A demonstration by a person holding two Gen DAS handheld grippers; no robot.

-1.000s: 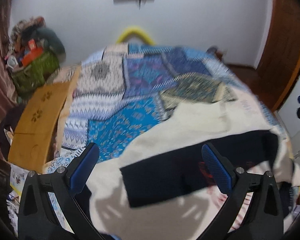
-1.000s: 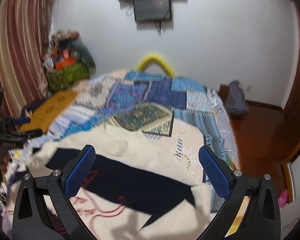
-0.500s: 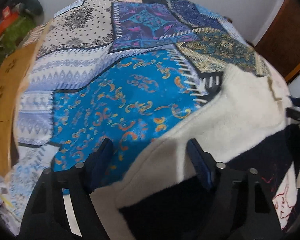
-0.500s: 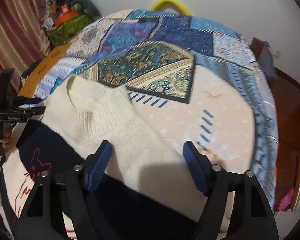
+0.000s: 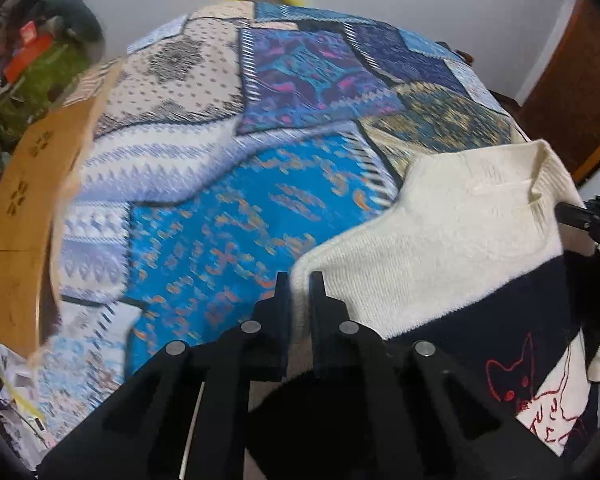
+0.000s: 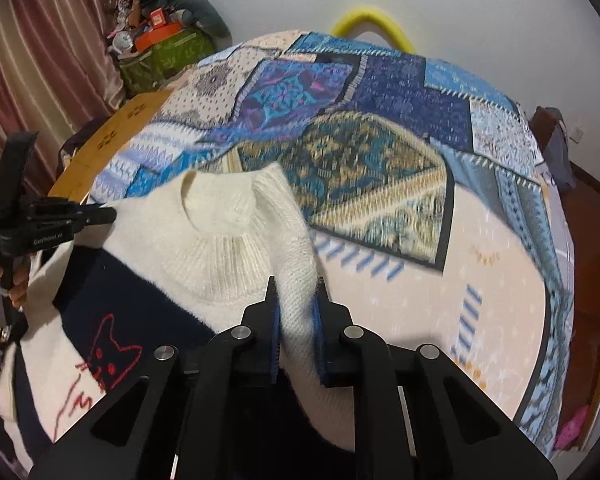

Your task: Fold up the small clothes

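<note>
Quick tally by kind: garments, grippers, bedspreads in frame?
Sweater: 1
Grippers: 2, left gripper and right gripper, both closing on the sweater's shoulders
Patchwork bedspread: 1
Total: 4

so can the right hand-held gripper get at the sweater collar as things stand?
Probably not without letting go first. The right hand-held gripper is closing on a bunched fold of the cream sweater at the shoulder. The collar lies just beyond its tips, uncovered, with nothing else in the way.
</note>
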